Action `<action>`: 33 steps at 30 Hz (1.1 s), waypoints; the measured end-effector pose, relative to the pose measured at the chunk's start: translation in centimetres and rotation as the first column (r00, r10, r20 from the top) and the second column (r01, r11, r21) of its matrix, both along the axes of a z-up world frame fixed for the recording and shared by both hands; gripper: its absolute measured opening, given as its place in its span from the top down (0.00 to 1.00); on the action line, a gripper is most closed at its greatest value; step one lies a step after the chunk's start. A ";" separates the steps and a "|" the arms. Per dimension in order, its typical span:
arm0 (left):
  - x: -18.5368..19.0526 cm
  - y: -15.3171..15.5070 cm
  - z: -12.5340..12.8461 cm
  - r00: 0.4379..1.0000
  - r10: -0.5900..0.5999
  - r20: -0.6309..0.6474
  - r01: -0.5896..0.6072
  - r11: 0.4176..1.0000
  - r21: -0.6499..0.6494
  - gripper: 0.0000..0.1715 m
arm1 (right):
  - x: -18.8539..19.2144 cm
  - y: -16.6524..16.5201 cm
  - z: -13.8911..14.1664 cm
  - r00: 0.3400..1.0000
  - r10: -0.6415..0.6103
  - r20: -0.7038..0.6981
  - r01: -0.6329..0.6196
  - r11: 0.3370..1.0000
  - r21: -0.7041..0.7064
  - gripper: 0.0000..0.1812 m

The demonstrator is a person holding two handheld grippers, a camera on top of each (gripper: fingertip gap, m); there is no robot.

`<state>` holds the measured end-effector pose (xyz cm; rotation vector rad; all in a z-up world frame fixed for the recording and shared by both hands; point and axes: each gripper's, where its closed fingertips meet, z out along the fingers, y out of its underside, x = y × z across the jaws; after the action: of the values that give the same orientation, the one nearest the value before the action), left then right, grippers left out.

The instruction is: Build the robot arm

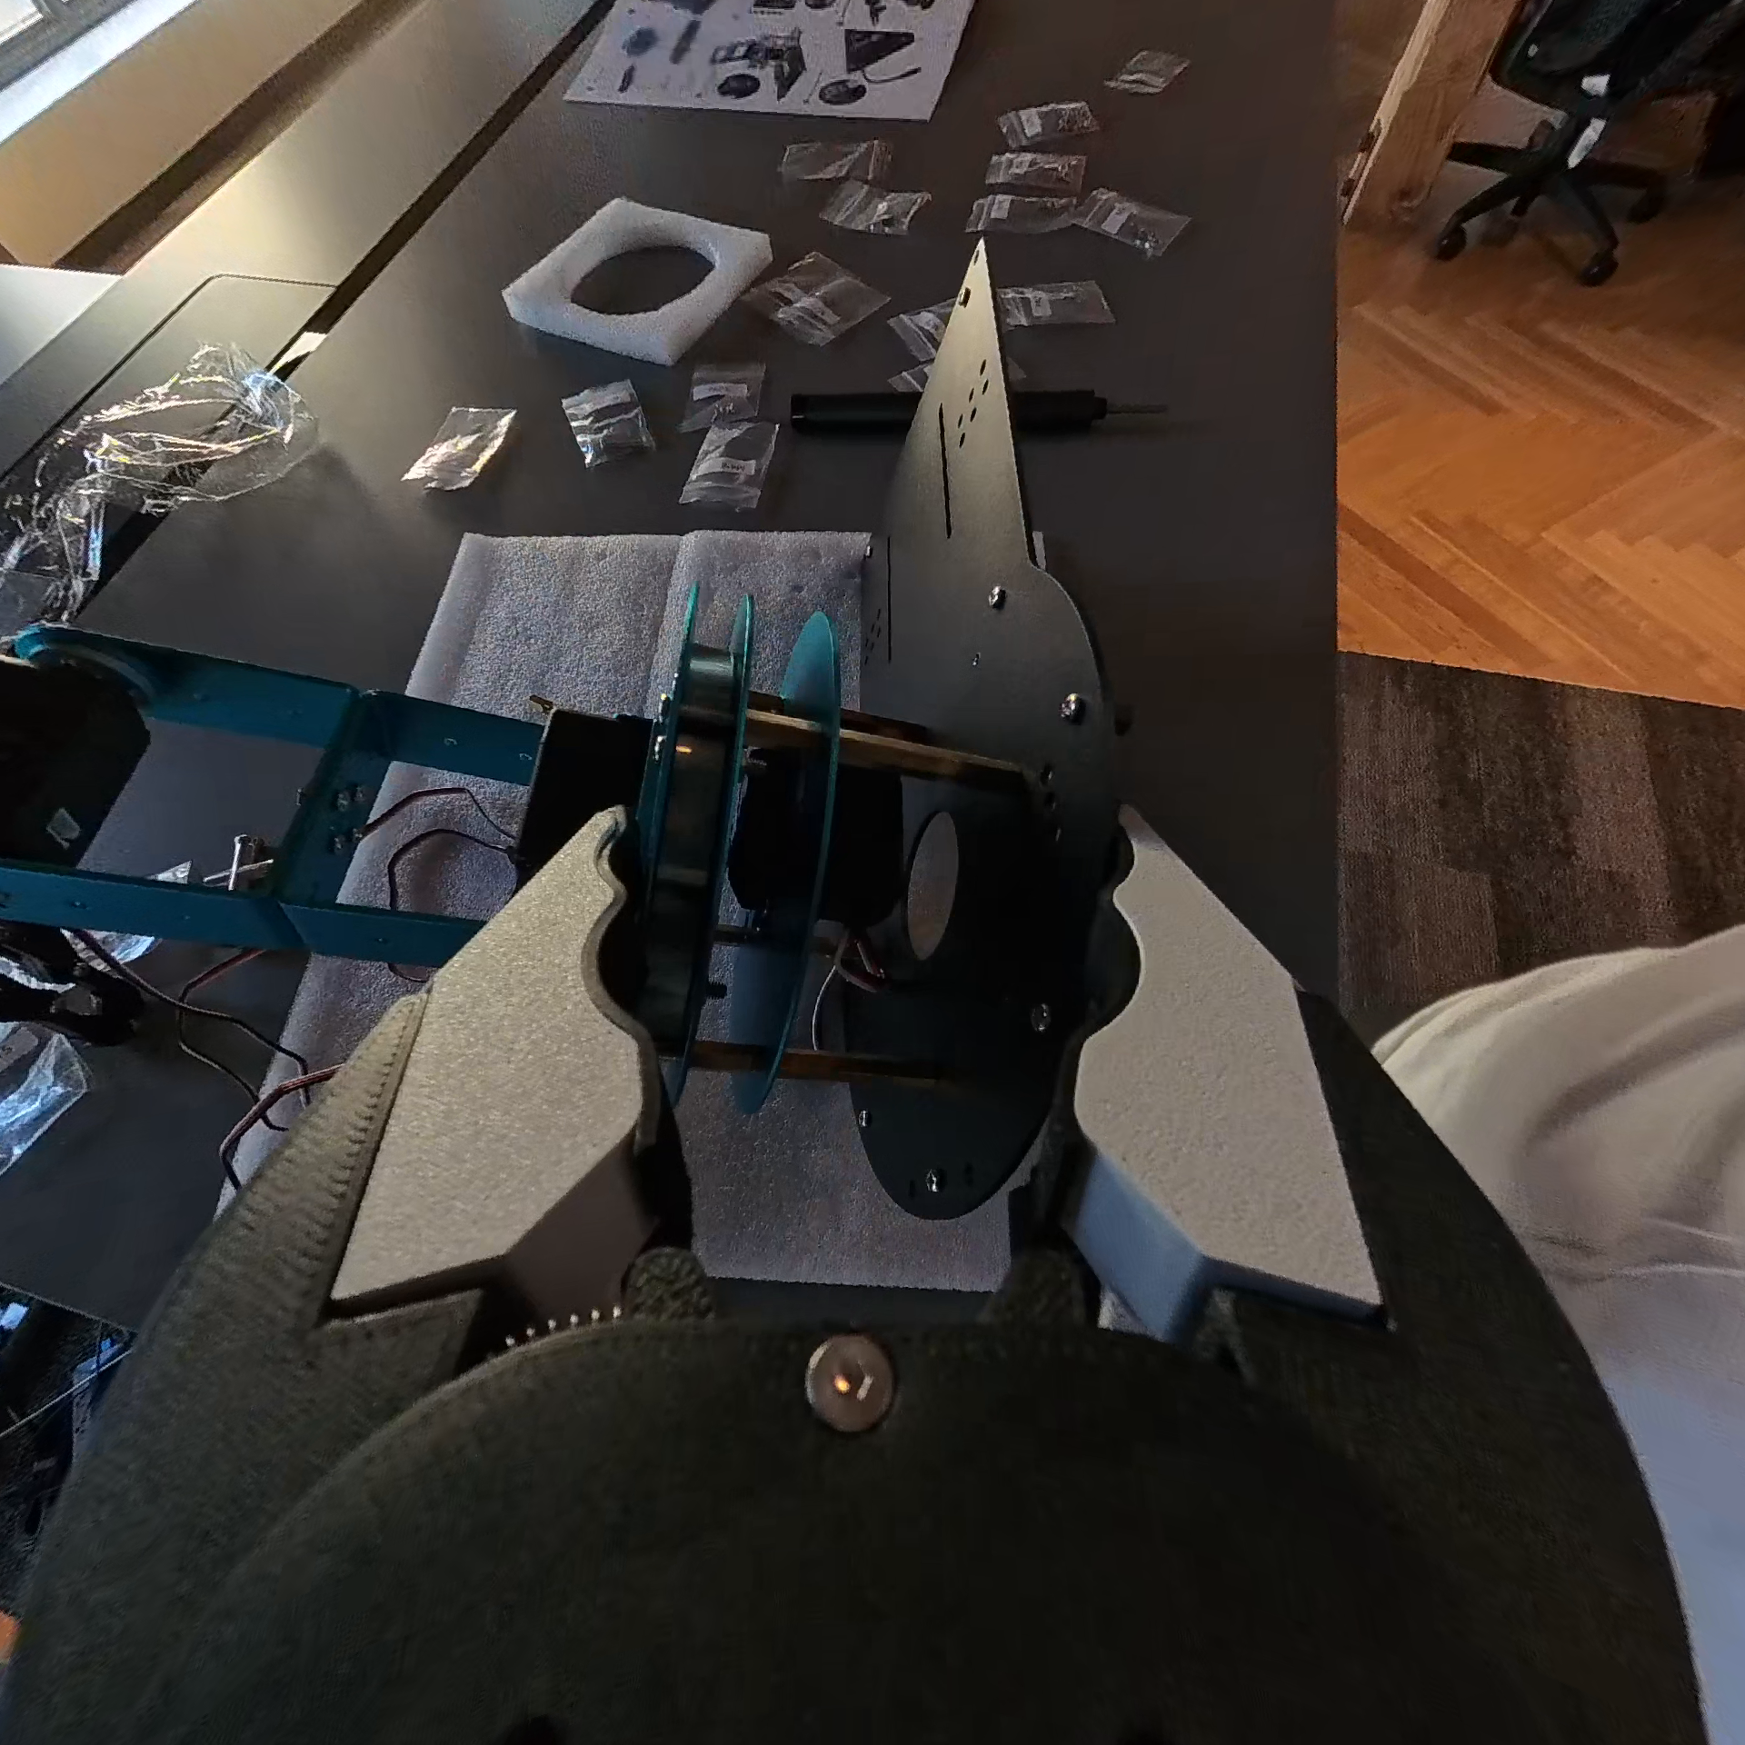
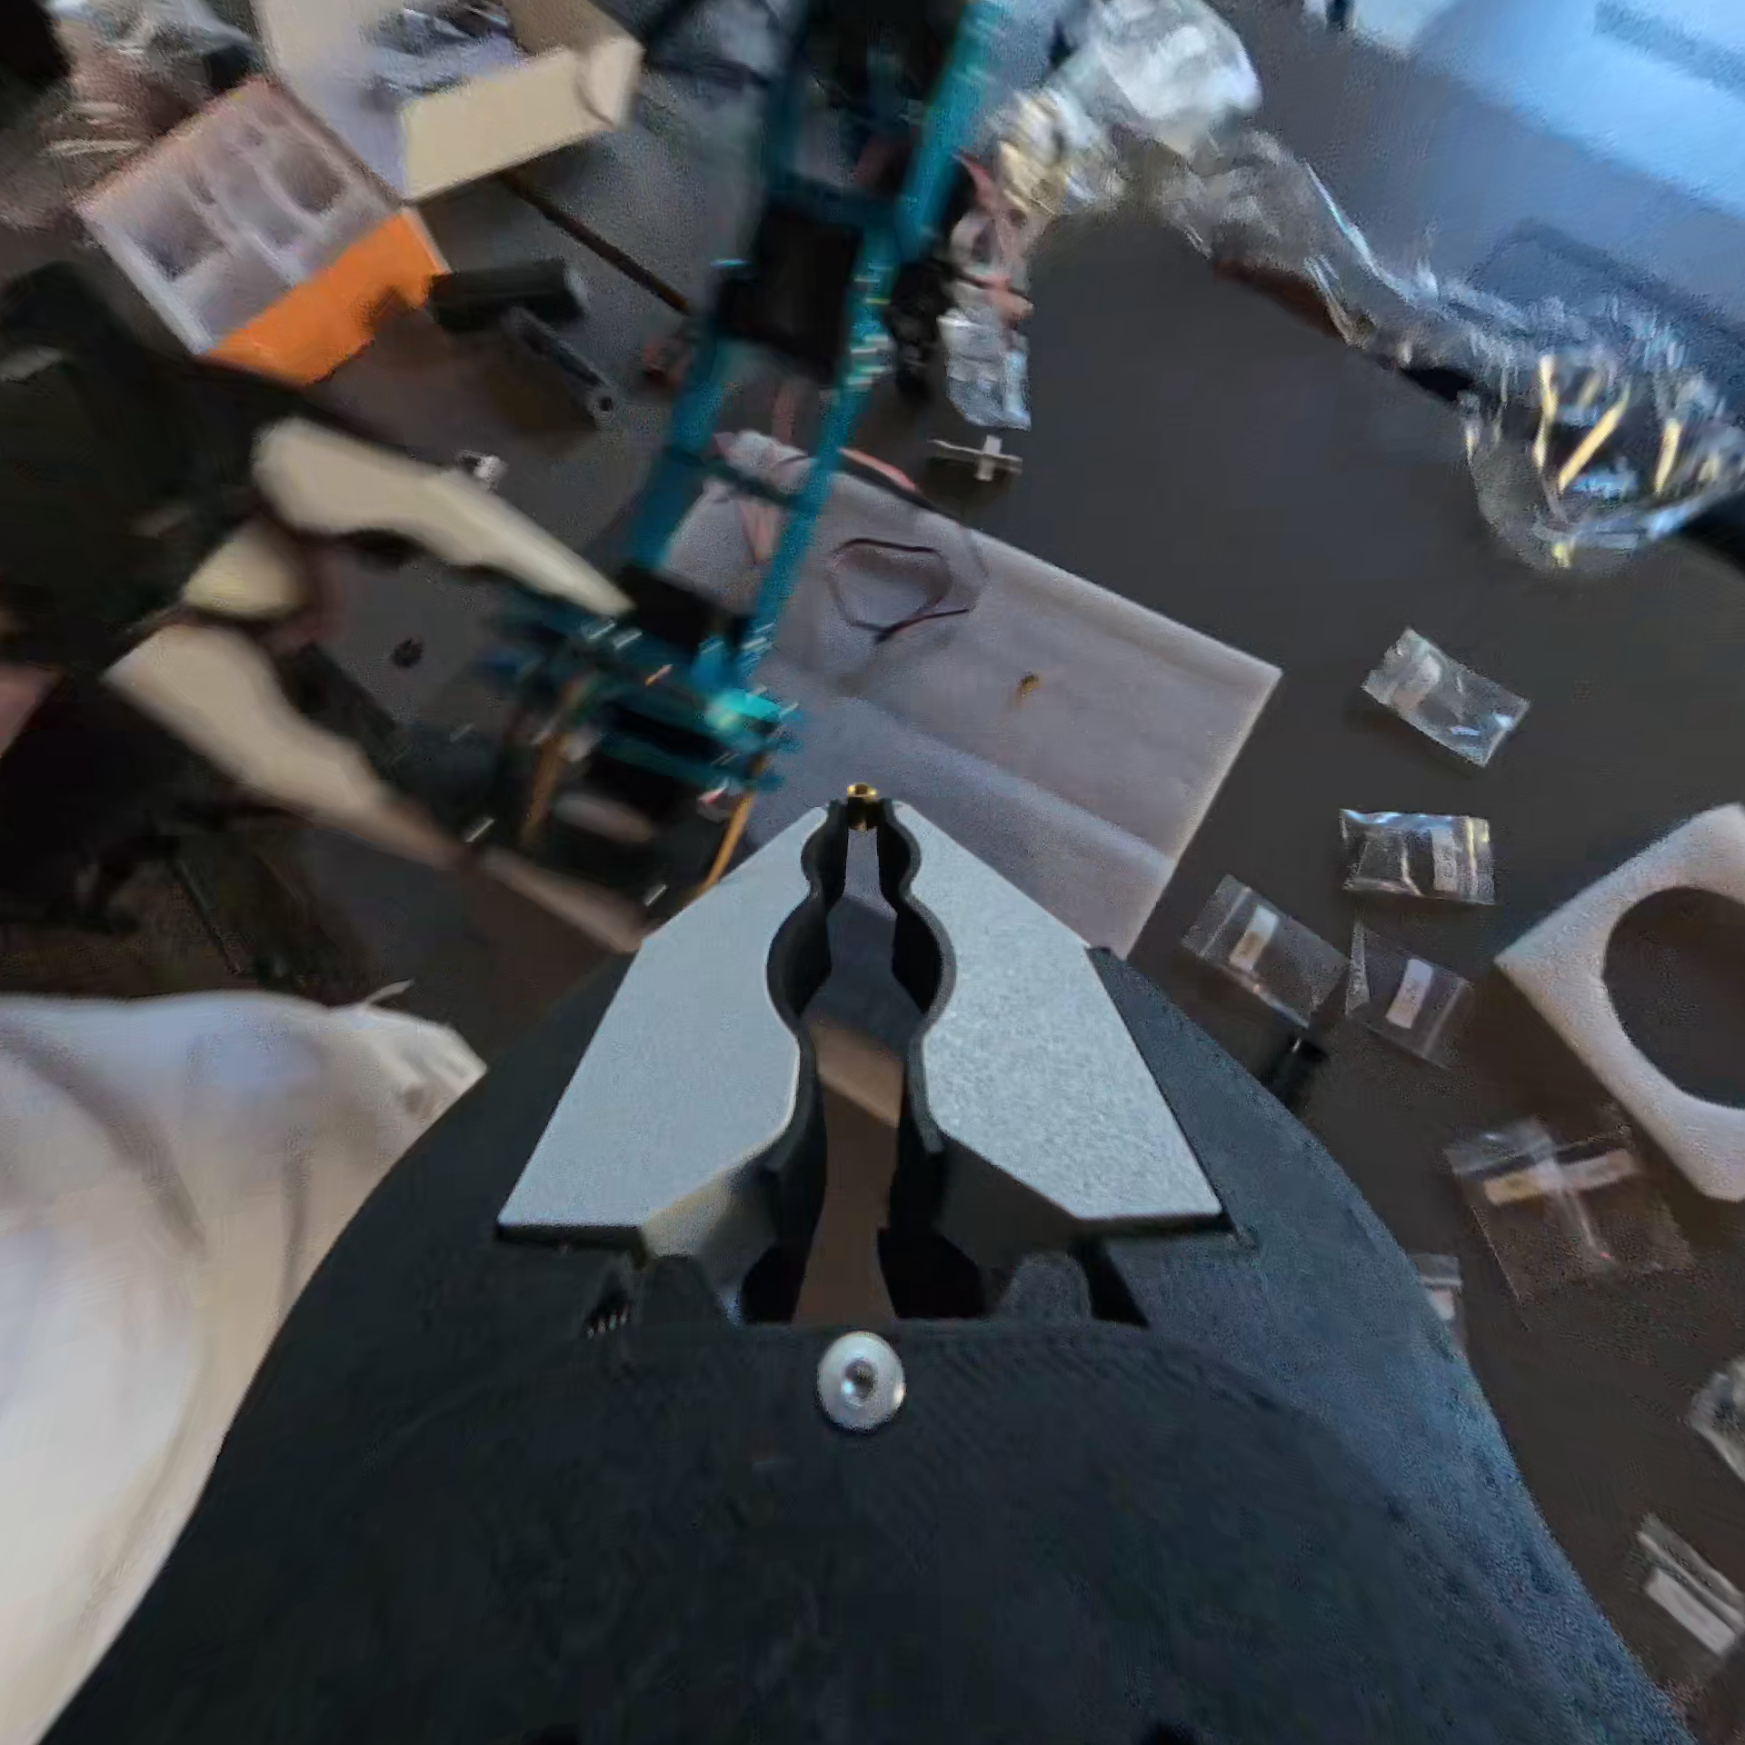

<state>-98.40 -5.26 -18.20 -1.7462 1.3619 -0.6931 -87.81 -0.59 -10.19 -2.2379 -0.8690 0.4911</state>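
Note:
My left gripper point(image 1: 873, 840) is shut on the base of a teal robot arm kit. Its left finger presses the teal discs point(image 1: 703, 803) and its right finger presses the black base plate point(image 1: 982, 718). The teal arm frame point(image 1: 283, 755) runs off to the left over a grey foam sheet point(image 1: 567, 604). My right gripper point(image 2: 857, 814) is shut on a small brass standoff point(image 2: 859, 803) at its tips, held just right of the blurred teal assembly point(image 2: 680, 699). The left gripper's pale fingers point(image 2: 425, 519) show at the left of the right wrist view.
Several small clear parts bags point(image 1: 850, 203) lie on the dark table, with a black screwdriver point(image 1: 944, 414), a white foam frame point(image 1: 637, 274), a printed sheet point(image 1: 765, 47) and crumpled plastic wrap point(image 1: 179, 425). Boxes point(image 2: 264, 227) stand at the far left. A white sleeve point(image 1: 1586, 1180) is close by. The gap from one gripper's tips to the other's is roughly 15 cm.

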 end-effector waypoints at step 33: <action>-0.1 0.0 -0.1 1.000 -0.006 -0.020 0.006 1.000 -0.007 0.45 | 3.4 -5.8 -19.1 0.996 0.073 -0.045 -0.066 0.988 0.142 0.91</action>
<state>-98.45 -5.27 -18.32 -1.7600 1.3799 -0.6862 -84.41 -6.36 -29.32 -2.0645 -0.9299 0.4998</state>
